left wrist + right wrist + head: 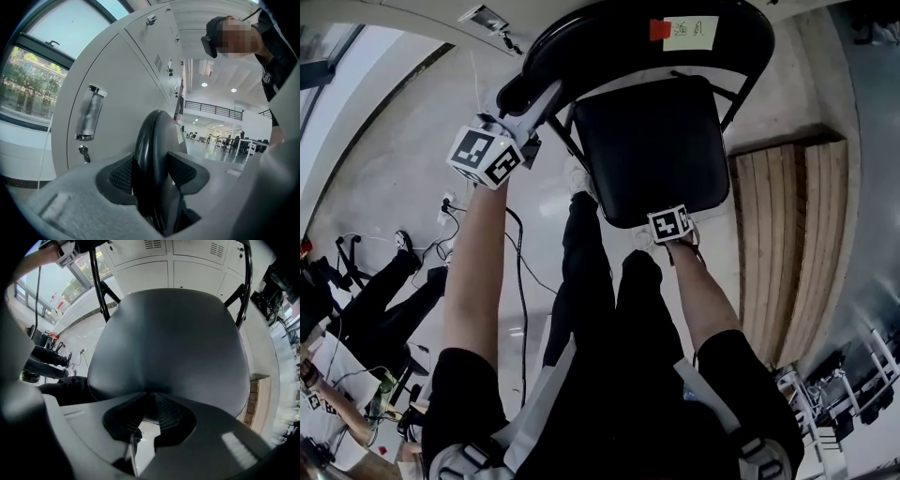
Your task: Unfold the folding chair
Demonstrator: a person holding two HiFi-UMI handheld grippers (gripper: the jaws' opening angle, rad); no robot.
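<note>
Grey lockers (117, 93) are standing just behind the seat (168, 348), and pale floor (412, 169) is spreading out below it. The folding chair (656, 141) is standing in front of the person, seemingly part-way open. The left claw (150, 171) is clamping tight on the rounded rim of the backrest (609, 37), above and left of the seat. The right claw (152, 397) is pinching the seat's near lip, its jaws almost together. The tubular frame (96, 282) is probably making the chair stiff and fairly heavy, and the padding is looking slick, so the rim and lip are seeming like sound holds.
</note>
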